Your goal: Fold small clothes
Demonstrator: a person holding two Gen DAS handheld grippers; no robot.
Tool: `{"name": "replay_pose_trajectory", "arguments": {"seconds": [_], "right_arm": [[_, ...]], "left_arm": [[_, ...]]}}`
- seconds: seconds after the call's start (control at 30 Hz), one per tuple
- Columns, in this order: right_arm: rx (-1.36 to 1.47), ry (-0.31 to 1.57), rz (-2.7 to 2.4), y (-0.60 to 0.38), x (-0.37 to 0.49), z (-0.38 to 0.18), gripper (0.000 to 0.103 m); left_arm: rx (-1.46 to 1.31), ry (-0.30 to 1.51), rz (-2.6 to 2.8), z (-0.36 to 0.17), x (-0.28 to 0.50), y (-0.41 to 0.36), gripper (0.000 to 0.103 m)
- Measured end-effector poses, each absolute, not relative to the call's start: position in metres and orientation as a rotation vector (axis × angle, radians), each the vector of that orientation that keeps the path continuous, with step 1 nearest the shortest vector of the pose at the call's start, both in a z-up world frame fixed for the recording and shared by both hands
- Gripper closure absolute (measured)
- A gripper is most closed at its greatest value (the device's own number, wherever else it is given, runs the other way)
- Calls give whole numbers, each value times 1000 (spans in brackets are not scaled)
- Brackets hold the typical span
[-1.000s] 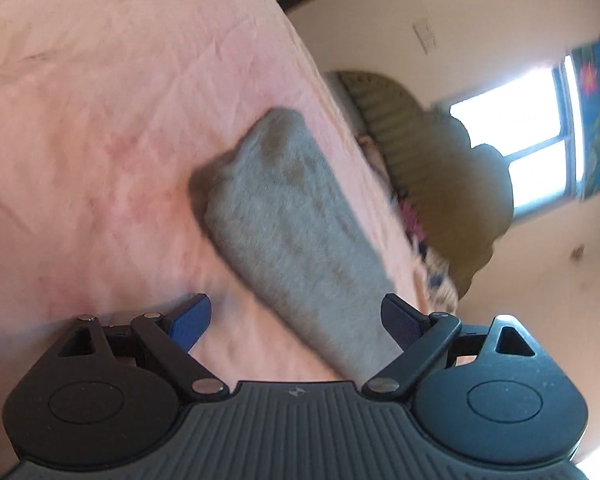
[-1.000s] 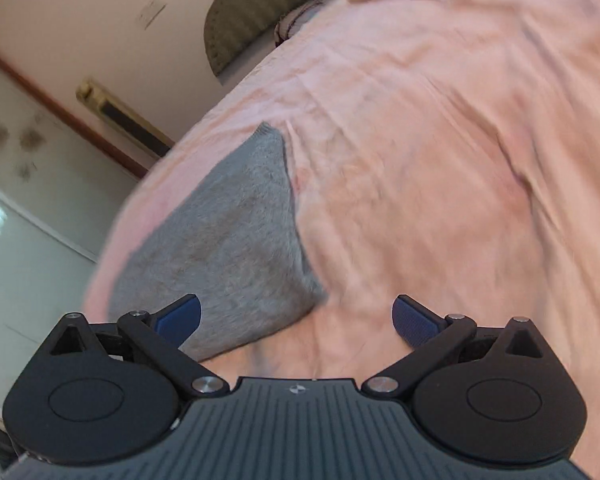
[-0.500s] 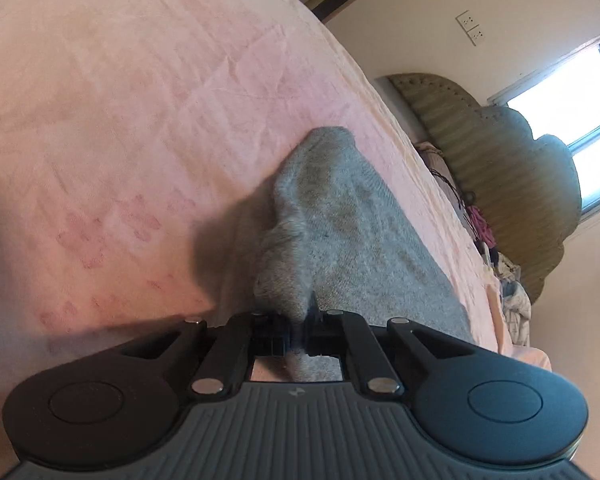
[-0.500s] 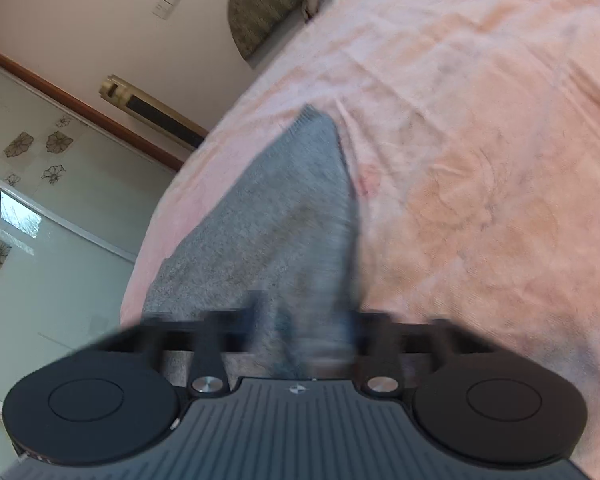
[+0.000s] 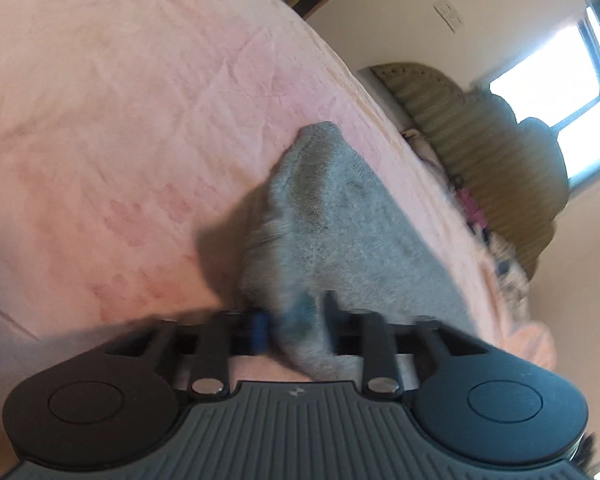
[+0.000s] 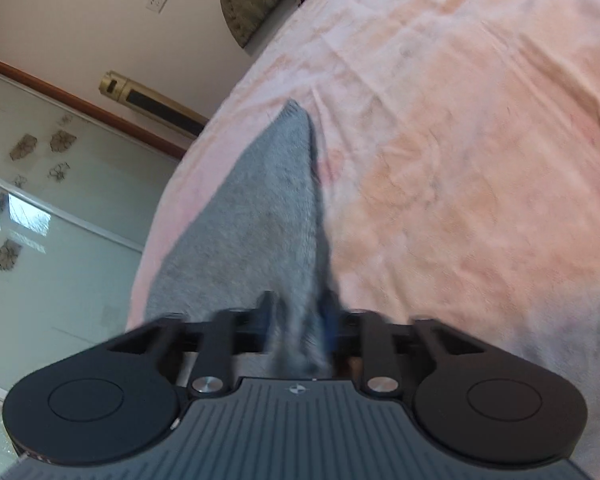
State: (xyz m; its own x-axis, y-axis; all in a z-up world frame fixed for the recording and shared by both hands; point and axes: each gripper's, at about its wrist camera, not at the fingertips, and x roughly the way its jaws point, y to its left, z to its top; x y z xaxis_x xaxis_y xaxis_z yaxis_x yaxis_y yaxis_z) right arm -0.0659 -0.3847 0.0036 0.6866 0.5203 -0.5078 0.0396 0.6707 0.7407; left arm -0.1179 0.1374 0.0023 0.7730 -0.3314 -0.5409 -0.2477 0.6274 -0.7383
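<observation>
Both the left gripper (image 5: 294,322) and right gripper (image 6: 298,326) have jaws clenched on the grey sock (image 5: 340,224), lying across the pink bedsheet (image 5: 120,120).

1. The left gripper (image 5: 294,322) is closed on the near edge of a grey cloth (image 5: 340,224); the blue pads appear to pinch it, though blur obscures the contact.
2. The cloth rises off the pink sheet (image 5: 120,120) at the gripper.
3. Its far end lies on the sheet.
4. A headboard (image 5: 500,168) and a window (image 5: 572,92) stand beyond.

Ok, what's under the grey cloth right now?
The pink bedsheet lies under the grey cloth; both grippers pinch its near edge. Anything beneath its middle is covered.
</observation>
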Motion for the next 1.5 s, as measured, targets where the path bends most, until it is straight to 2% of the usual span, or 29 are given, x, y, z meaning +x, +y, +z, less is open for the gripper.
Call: {"name": "replay_pose_trajectory", "arguments": {"seconds": [0.03,0.07,0.13,0.23,0.27,0.3,0.33,0.37,0.47,0.6,0.7,0.83,0.93,1.2,1.27,1.3,1.33,1.37,1.5], "right_arm": [[758,735,276,-383,-67,15,4],[695,683,251,-380,-68,28,2],[623,631,259,-372,-60,48,3],[604,627,350,-350,-41,64,3],[588,640,379,-338,-34,66,3],[564,660,408,-322,-27,67,3],[536,680,438,-308,-19,68,2],[511,693,464,-294,-12,69,3],[450,729,573,-244,7,73,2],[365,826,703,-181,39,77,2],[318,912,819,-134,62,81,2],[288,1036,896,-84,96,79,2],[123,1132,860,-45,110,72,5],[-300,1195,860,21,98,57,25],[-367,1170,843,21,96,48,49],[-379,1137,847,16,94,48,58],[-350,1128,848,9,98,49,72],[-297,1134,856,-1,102,51,78],[-124,1119,886,-50,109,63,84]], "left_arm": [[-976,681,-59,1,-119,141,40],[-1014,650,-43,1,-121,141,31],[-1012,615,3,4,-118,135,23],[-954,603,50,7,-109,124,24],[-931,602,65,8,-105,121,28],[-912,611,83,9,-102,118,38],[-895,642,104,7,-97,117,69],[-878,687,123,4,-91,116,92],[-768,698,126,11,-88,106,93],[-272,580,106,39,-98,46,93],[33,531,31,38,-108,-1,93],[201,492,11,28,-114,-26,93],[214,501,16,27,-113,-27,93],[279,481,-24,23,-115,-36,93],[274,478,-29,23,-115,-37,93],[273,476,-31,24,-116,-37,93],[272,474,-36,24,-115,-38,93],[274,471,-44,25,-115,-39,93],[280,458,-86,28,-112,-50,93]]}}
